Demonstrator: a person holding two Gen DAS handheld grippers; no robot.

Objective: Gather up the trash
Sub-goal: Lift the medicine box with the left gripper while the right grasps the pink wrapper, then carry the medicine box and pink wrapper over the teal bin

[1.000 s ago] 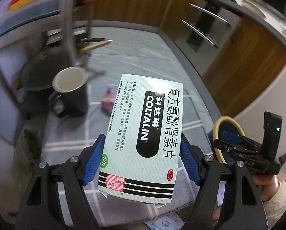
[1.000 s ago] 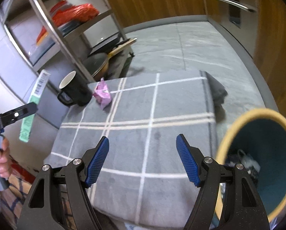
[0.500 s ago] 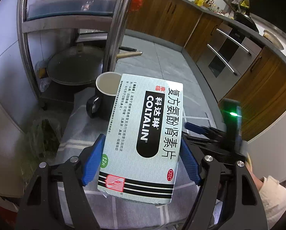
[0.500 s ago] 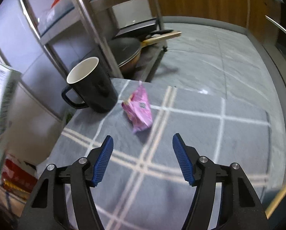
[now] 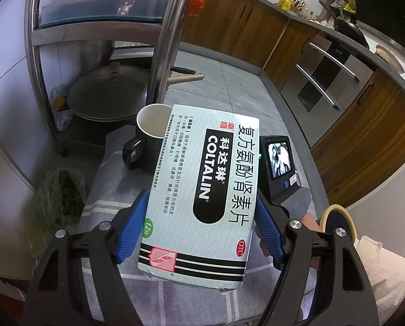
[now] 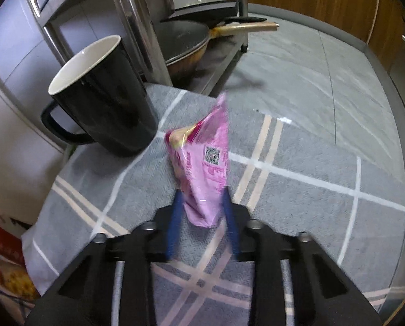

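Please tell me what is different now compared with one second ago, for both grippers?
The right gripper moved forward to the pink wrapper beside the black mug, and its jaws, open before, have closed on the wrapper. The left gripper swung left toward the metal rack. Unchanged: it still holds the medicine box, and the mug stays on the grey checked cloth.

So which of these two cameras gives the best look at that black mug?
The right wrist view. There the black mug stands whole and close on the grey checked cloth, with its white inside, rim and handle all clear. In the left wrist view the medicine box held in the left claw hides part of the mug.
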